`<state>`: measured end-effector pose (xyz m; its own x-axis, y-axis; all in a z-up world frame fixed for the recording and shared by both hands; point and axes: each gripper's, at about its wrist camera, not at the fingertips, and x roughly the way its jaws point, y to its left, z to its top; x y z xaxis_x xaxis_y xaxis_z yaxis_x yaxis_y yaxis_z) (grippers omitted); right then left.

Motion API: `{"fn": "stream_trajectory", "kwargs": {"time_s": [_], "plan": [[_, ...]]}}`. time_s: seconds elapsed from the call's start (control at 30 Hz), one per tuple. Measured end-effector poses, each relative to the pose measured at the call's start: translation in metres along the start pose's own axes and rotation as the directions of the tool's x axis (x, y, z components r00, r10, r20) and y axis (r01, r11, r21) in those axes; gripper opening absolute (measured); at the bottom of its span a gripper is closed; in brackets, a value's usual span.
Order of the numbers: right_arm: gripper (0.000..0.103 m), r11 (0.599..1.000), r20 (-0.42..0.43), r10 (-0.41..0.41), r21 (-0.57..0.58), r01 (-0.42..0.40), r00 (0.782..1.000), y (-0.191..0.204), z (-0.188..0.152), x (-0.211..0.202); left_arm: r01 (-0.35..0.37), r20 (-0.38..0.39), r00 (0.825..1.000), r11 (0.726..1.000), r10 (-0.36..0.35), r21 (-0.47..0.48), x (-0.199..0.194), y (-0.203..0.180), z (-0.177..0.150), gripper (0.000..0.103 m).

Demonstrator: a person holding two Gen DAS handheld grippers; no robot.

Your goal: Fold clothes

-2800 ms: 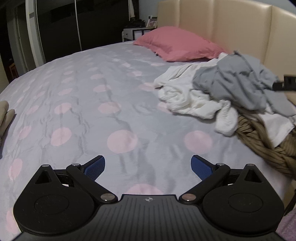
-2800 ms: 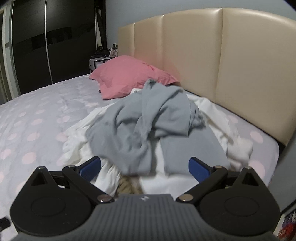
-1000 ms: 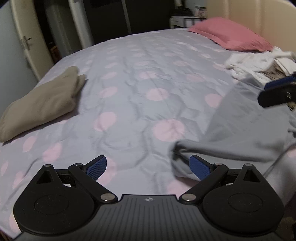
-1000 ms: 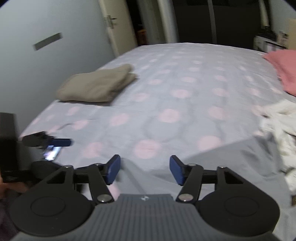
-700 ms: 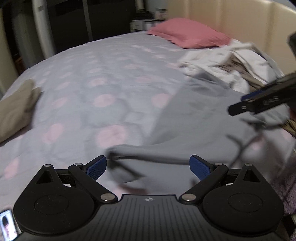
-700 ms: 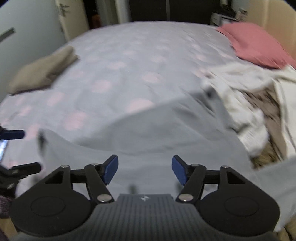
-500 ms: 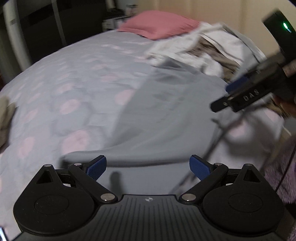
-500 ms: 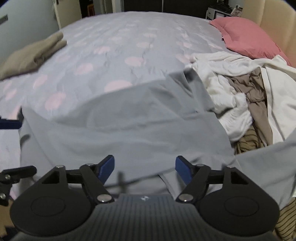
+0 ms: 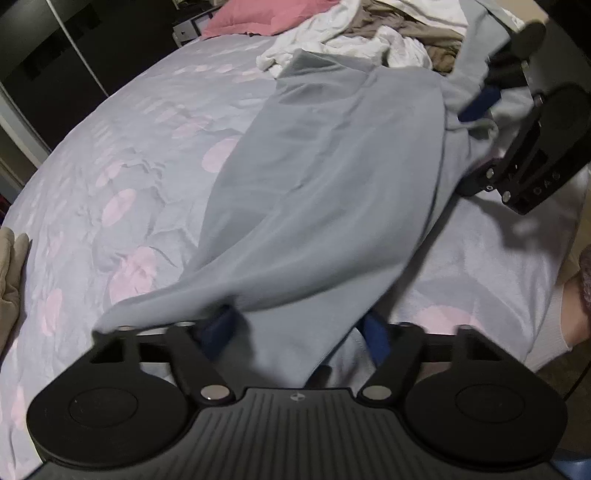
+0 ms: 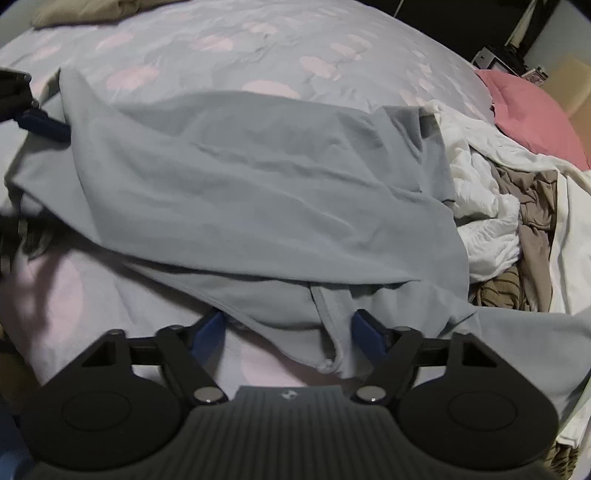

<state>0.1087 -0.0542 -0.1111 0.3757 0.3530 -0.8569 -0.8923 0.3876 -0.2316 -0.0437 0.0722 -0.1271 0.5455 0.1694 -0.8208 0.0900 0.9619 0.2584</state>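
A grey garment [image 9: 332, 177] lies spread across the spotted bed cover [image 9: 129, 147], its near hem draped over my left gripper [image 9: 299, 332]. The left jaws are closing with the cloth hanging between the blue pads [image 9: 376, 339], not pinched. In the right wrist view the same grey garment [image 10: 258, 184] reaches my right gripper [image 10: 287, 332]. A folded seam of it hangs between those pads [image 10: 365, 332], and these jaws are closing too, still apart from the cloth. The right gripper's pad [image 9: 480, 101] shows at the garment's far end in the left view.
A heap of white and tan clothes [image 10: 498, 206] lies right of the garment, with a pink pillow [image 10: 532, 107] behind it. A folded tan garment [image 10: 85, 11] rests at the far left of the bed. A sleeve [image 9: 569, 310] is at the bed's edge.
The grey garment came off the heap and now lies stretched over the bed between the grippers. Both grippers sank toward the cover. The left jaws have narrowed.
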Motion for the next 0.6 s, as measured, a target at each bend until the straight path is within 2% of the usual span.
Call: {"fn": "stream_trajectory", "kwargs": {"time_s": [0.07, 0.17, 0.23, 0.3, 0.4, 0.47, 0.6], "plan": [[0.051, 1.000, 0.007, 0.004, 0.000, -0.004, 1.000, 0.001, 0.003, 0.000, 0.015, 0.012, 1.000, 0.998, -0.015, -0.055, 0.000, 0.009, 0.002, 0.054], [0.037, 1.000, 0.027, -0.027, -0.015, 0.027, 0.999, 0.006, 0.010, -0.004, 0.036, 0.040, 0.999, 0.991, -0.031, -0.130, -0.003, 0.021, 0.003, 0.046], [0.033, 0.998, 0.053, -0.055, -0.014, 0.056, 0.997, 0.009, 0.016, -0.009, 0.061, 0.068, 0.997, 0.981, -0.049, -0.185, -0.007, 0.029, 0.003, 0.028], [0.030, 0.995, 0.107, -0.098, -0.008, 0.100, 0.989, 0.012, 0.026, -0.020, 0.080, 0.100, 0.993, 0.969, -0.058, -0.234, -0.014, 0.037, 0.003, 0.019], [0.024, 0.990, 0.213, -0.141, 0.035, 0.137, 0.967, 0.012, 0.044, -0.044, 0.070, 0.159, 0.987, 0.960, -0.027, -0.273, -0.030, 0.049, 0.004, 0.009], [0.010, 0.988, 0.286, -0.151, 0.072, 0.136, 0.946, 0.012, 0.057, -0.063, 0.055, 0.201, 0.980, 0.952, 0.006, -0.300, -0.045, 0.060, 0.005, 0.007], [0.007, 0.990, 0.435, -0.128, 0.106, 0.090, 0.891, 0.017, 0.082, -0.105, 0.013, 0.271, 0.958, 0.923, 0.099, -0.384, -0.075, 0.092, 0.003, 0.006]]}}
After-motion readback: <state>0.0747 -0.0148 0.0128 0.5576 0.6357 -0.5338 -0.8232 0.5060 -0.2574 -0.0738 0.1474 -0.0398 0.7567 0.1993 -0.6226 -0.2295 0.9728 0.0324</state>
